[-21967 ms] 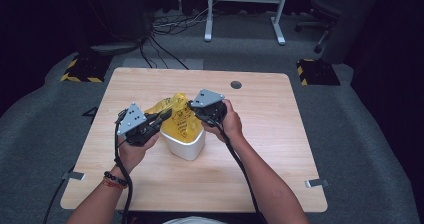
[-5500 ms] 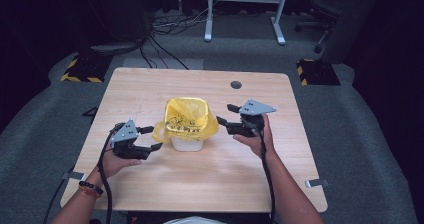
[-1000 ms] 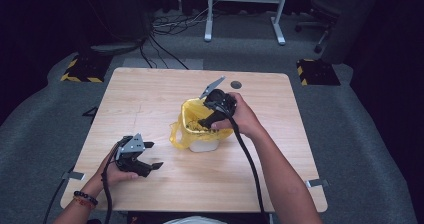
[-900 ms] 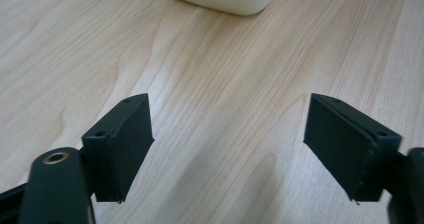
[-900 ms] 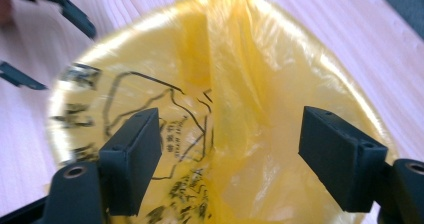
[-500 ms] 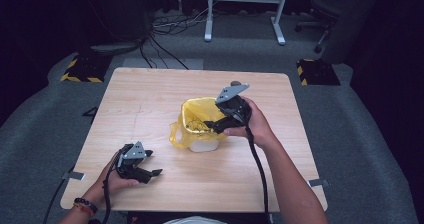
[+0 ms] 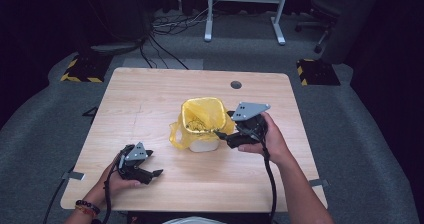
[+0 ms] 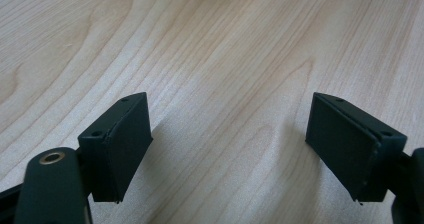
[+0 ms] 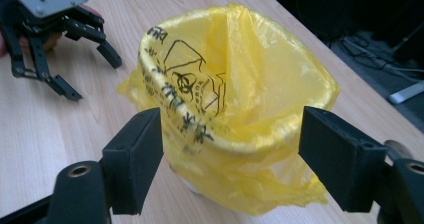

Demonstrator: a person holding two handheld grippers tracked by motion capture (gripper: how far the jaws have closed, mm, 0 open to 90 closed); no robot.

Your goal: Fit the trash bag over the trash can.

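A small white bin [image 7: 202, 145] stands mid-table, lined with a yellow biohazard bag [image 7: 202, 115] whose edge is folded over the rim. My right gripper [image 7: 222, 138] hovers just right of the bin, jaws wide apart and pointing at it, with nothing pinched. In the right gripper view the bag [image 9: 250, 84] sits beyond the two pads and the right gripper [image 9: 232, 159] is open. My left gripper [image 7: 156, 176] rests open on the table [image 7: 150, 99] at the front left, apart from the bin. In the left gripper view the left gripper [image 8: 230, 144] has bare wood between its pads.
A dark cable hole [image 7: 236, 84] sits in the table's far side. Beyond the table, on the grey floor, are a metal desk frame [image 7: 245, 14], an office chair [image 7: 330, 4] and cables. The left gripper [image 9: 94, 78] shows past the bag in the right gripper view.
My right gripper has drawn off from over the bin's rim to the right and nearer the person, still open. The left gripper has barely moved.
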